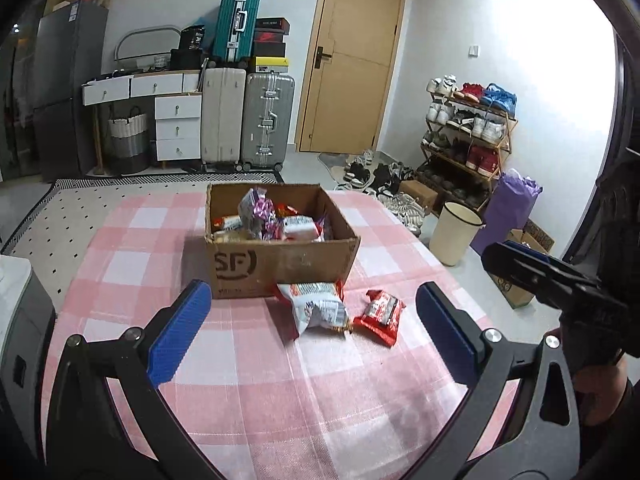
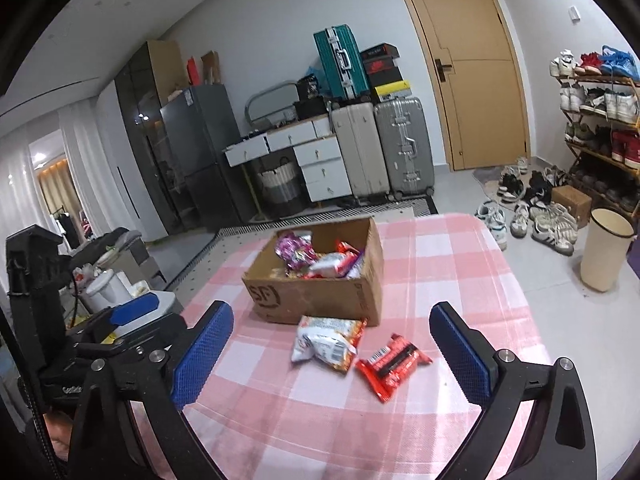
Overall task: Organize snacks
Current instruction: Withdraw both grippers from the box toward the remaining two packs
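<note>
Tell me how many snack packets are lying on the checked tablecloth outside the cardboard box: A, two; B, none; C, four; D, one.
A: a white and orange snack bag leans against the front of the cardboard box, and a red packet lies just to its right on the tablecloth; the other snacks sit inside the box.

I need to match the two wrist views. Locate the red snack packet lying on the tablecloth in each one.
Left wrist: red snack packet right of centre, beside the white snack bag.
Right wrist: red snack packet centre-right, lower than the bag.
Shared landmark: cardboard box behind both.
</note>
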Available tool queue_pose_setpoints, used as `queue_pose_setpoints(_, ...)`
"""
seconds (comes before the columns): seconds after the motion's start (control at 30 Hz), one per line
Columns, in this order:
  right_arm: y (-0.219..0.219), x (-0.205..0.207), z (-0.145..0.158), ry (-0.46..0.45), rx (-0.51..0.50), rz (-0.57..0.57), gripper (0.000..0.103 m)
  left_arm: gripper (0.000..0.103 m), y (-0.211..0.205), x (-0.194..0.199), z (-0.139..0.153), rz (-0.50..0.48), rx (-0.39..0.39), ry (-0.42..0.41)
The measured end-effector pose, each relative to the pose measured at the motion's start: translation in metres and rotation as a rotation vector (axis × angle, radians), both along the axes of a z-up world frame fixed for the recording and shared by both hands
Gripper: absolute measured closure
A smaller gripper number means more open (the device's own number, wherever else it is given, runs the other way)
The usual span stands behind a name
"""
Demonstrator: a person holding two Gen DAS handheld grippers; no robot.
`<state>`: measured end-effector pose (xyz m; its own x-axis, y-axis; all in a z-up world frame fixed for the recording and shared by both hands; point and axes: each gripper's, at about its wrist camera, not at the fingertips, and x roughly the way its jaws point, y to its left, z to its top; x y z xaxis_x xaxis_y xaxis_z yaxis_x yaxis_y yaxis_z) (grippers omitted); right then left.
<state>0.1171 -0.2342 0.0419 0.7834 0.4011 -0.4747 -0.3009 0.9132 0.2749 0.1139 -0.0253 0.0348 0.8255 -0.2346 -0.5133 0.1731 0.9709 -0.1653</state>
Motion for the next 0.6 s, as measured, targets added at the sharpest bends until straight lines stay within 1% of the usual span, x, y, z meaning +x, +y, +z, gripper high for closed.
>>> queue_pose_setpoints(0.1, -0.001, 0.004, -0.010, 0.023, 0.004, -0.001, 0.002, 0.001, -0.002, 0.002, -0.011, -0.008, -0.008, 0.016)
queue_pose_setpoints(0.23, -0.001, 0.014, -0.032, 0.065, -0.006, -0.010, 0.001, 0.001, -0.004, 0.008, -0.032, -0.010, 0.002, 0.034)
queue_pose_setpoints(0.37, -0.004, 0.028, -0.063, 0.131, -0.011, -0.020, 0.001, 0.001, -0.010, 0.020, -0.053, -0.029, 0.031, 0.066)
queue_pose_setpoints(0.43, -0.007, 0.036, -0.075, 0.154, -0.008, -0.033, 0.001, 0.001, -0.010, 0.027, -0.063, -0.034, 0.020, 0.079)
queue_pose_setpoints(0.6, -0.016, 0.059, -0.114, 0.256, 0.049, -0.044, 0.001, 0.001, -0.005, 0.042, -0.084, -0.023, -0.014, 0.098)
